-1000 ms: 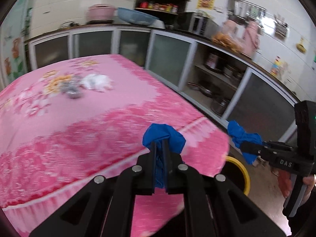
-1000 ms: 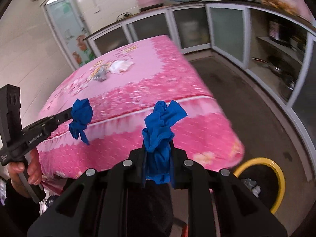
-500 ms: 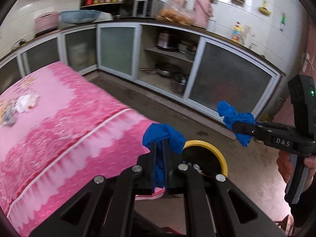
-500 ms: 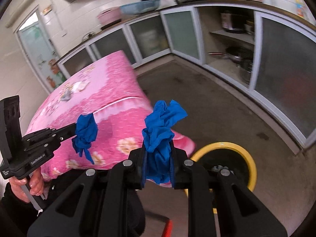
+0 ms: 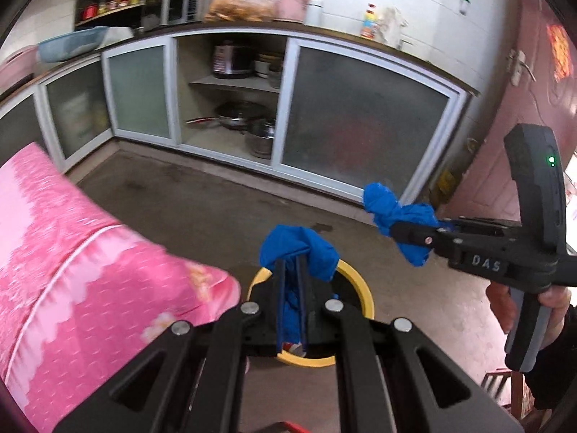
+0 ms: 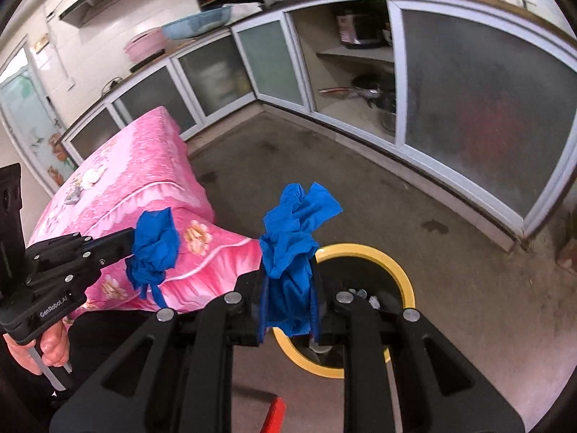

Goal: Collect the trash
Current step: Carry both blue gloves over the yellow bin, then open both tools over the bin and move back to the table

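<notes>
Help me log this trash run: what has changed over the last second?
Both grippers swung away from the pink-clothed table toward the yellow-rimmed black bin on the floor, now just beyond their fingertips. Unchanged: left gripper and right gripper each stay clamped on a crumpled blue wad.

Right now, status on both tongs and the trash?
Left tongs shut on crumpled blue wad. Right tongs shut on second blue wad. Yellow-rimmed bin beneath both. Path unobstructed.
</notes>
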### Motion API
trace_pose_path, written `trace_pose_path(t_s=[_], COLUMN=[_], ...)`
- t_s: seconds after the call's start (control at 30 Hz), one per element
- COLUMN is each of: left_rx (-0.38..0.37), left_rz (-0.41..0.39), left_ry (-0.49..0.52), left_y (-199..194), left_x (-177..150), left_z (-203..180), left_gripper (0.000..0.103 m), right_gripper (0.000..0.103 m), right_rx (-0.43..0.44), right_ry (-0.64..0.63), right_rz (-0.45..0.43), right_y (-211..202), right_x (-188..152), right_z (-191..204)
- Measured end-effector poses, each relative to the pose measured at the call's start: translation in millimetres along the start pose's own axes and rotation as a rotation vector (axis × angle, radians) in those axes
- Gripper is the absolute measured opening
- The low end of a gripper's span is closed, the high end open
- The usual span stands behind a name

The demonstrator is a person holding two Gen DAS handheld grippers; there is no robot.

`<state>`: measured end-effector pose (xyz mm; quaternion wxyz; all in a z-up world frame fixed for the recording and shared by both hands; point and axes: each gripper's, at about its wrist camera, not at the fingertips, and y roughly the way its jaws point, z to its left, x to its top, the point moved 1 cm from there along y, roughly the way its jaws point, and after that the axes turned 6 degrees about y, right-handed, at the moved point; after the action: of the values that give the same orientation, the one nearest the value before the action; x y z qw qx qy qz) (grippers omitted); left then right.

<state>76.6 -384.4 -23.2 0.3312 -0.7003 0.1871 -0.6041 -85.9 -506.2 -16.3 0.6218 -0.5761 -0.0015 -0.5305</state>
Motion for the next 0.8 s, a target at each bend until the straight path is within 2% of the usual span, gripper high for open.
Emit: trace_pose_path(t_s=[0.37,0.5,0.73,0.77,0.8], left_rx=[-0.037,-0.055,-0.032,-0.031,-0.031], left_rz=[0.072,0.128,0.196,0.203,0.215], left_ry=[0.035,0.001,-0.025,-0.035,-0.050], left_y=[70.8,104.6,145.7,150.2,156.3], left_x=[5.9,-0.1,-9.3,-9.6,-11.0], left_z=[-25.4,-23.3,-21.9,-19.8,-16.9], left_gripper=[0.006,0.006,0.007,0.010,0.024], right_gripper=[0.017,0.017,0.018,0.019,0.023], right_rx=[-0.039,-0.064,-0.102,-0.104,-0.106], right_ry=[0.080,0.094,0.100,0.100,0.100], right_rz=[0.081,0.130,0.217,0.238,0.249], right_y=[31.2,51.5,88.3,95.6,99.6], right_x=[-13.2,-21.6,-37.6,-39.8,-40.8], right_z=[-42.8,-54.6,-64.1,-65.6,-67.8])
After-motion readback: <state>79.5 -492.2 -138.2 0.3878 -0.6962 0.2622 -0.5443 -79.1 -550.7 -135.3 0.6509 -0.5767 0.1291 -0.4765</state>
